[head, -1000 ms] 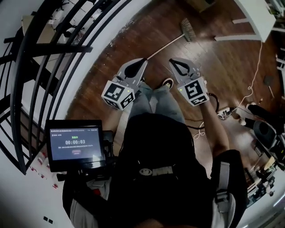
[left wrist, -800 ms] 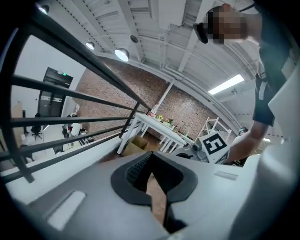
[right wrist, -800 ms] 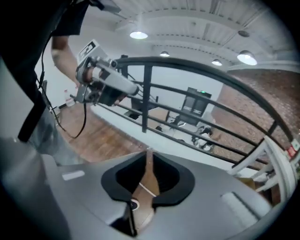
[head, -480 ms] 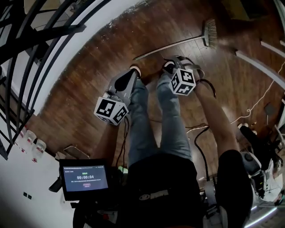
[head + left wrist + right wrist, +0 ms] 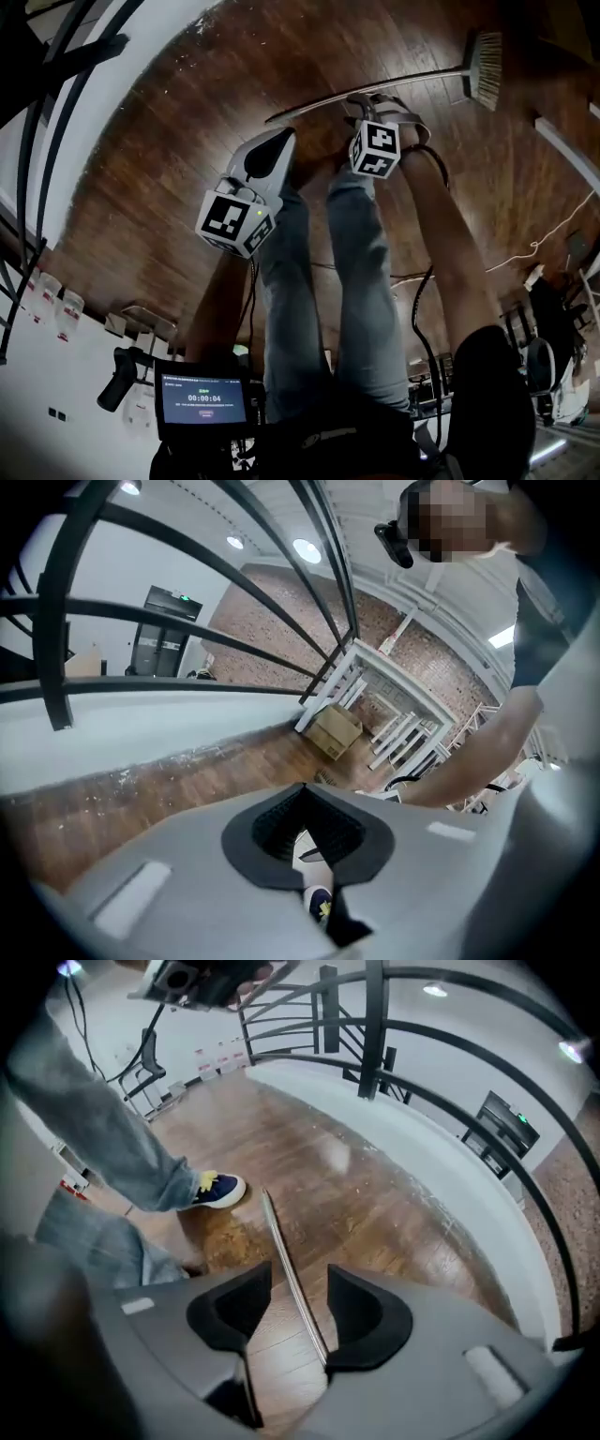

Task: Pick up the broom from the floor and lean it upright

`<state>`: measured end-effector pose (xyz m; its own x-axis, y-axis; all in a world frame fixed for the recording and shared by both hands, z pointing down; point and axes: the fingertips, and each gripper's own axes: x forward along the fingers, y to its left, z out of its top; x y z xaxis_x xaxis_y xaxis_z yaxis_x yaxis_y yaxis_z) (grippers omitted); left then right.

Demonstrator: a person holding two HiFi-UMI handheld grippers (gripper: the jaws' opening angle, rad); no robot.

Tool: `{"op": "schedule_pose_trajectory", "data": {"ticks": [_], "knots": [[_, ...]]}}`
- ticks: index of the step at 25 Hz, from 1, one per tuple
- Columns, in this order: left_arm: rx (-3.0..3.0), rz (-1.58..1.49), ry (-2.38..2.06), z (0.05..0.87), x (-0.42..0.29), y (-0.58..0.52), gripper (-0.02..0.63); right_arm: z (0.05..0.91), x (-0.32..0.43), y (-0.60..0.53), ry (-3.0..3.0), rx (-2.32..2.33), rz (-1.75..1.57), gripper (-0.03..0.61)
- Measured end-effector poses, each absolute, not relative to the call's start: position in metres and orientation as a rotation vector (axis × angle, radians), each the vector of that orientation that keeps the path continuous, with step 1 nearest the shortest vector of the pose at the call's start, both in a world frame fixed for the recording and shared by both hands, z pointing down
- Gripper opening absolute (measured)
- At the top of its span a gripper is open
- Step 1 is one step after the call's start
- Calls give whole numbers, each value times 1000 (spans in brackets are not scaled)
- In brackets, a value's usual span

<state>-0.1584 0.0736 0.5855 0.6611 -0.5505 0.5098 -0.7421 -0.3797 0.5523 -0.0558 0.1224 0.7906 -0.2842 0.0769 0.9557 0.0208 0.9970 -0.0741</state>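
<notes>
The broom lies flat on the brown wooden floor, its thin metal handle (image 5: 375, 84) running left from the brush head (image 5: 486, 67). My right gripper (image 5: 364, 103) points steeply down over the handle's left part. In the right gripper view its jaws (image 5: 298, 1274) are opening, and the handle (image 5: 281, 1241) runs between the two black pads without either one pressing on it. My left gripper (image 5: 286, 134) hangs lower left of the handle's end, apart from it. Its jaws (image 5: 302, 787) are shut with nothing between them.
The person's legs fill the middle, one shoe (image 5: 217, 1190) close to the handle's tip. A curved white kerb (image 5: 141, 75) with a black railing (image 5: 375, 1026) bounds the floor on the left. A white frame (image 5: 562, 150) and a cable (image 5: 553, 234) lie to the right, a cardboard box (image 5: 336, 731) beyond.
Both grippers have dropped toward the floor. The right one has tipped to point down and opened over the broom handle. The left one stays shut.
</notes>
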Motion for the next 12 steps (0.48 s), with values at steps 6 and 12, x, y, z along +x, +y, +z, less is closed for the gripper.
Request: {"op": "schedule_pose_trajectory", "data": {"ticks": [6,12], "knots": [[2036,319,-998,665,-154,86,13,901,-45,154,-1768,-292,-140,198],[1972,352,-999,710,-165,99,12,964,-41,164,-1717,-379,-239,207]]}}
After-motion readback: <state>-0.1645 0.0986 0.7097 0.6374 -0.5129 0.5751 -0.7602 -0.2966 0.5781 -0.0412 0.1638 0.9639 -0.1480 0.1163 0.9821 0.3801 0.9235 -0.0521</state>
